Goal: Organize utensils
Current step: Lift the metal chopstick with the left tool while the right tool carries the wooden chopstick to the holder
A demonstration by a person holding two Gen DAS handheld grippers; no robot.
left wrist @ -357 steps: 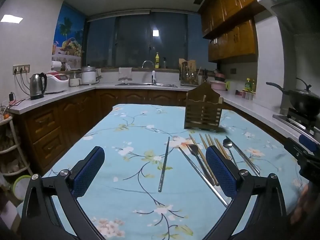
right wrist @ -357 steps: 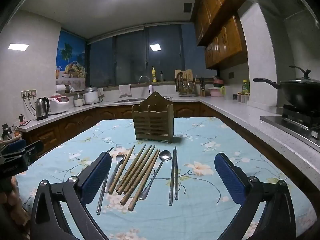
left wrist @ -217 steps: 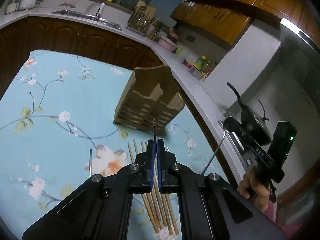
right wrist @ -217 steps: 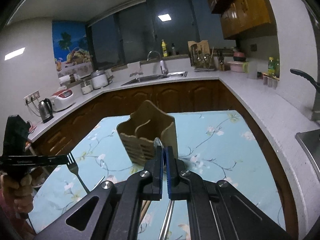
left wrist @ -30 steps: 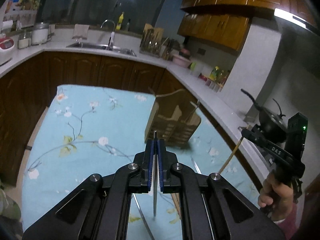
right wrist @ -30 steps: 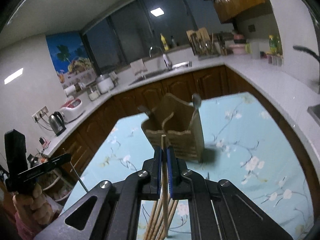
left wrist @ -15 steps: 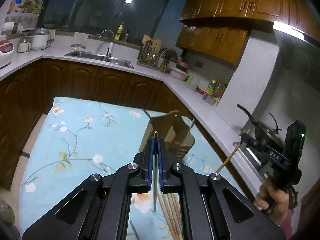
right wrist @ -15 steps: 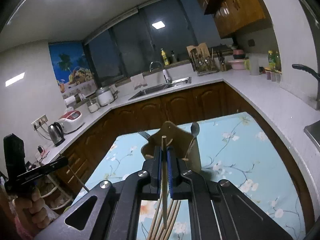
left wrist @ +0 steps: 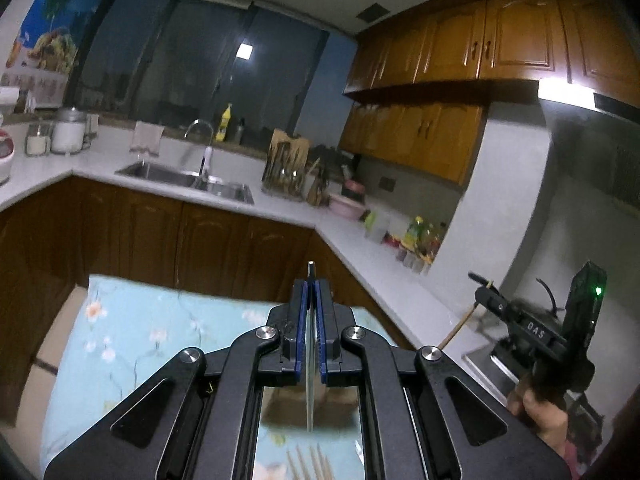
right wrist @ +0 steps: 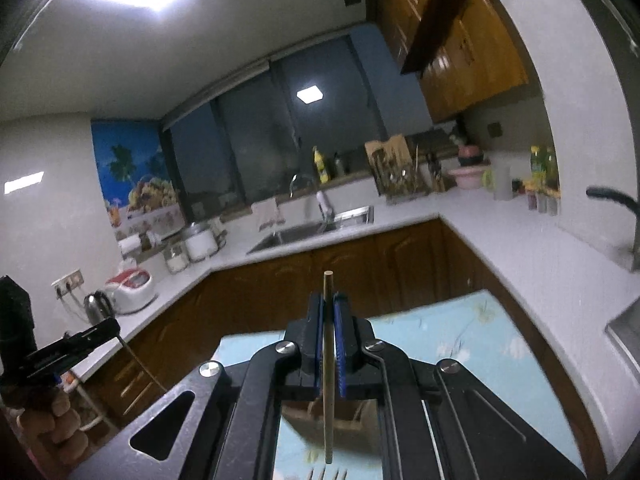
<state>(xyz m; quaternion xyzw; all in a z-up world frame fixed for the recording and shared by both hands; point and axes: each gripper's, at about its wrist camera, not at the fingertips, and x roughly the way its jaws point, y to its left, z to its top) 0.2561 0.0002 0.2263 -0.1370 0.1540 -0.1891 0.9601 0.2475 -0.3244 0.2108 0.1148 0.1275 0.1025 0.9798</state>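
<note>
Left gripper (left wrist: 310, 292), matt black plastic with blue pads, pinches a shiny metal chopstick (left wrist: 309, 376). Right gripper (right wrist: 328, 308) clamps a matt wooden chopstick (right wrist: 327, 368). Lower frame: flowered cloth tablecloth (left wrist: 132, 344), slatted wooden holder (right wrist: 352, 412).

Light-blue floral tablecloth (left wrist: 132, 344)

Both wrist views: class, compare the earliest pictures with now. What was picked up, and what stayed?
Both tongs were open over the table; now the left tongs grip a metal chopstick and the right tongs a wooden chopstick, both lifted. The wooden holder stays on the floral tablecloth.
</note>
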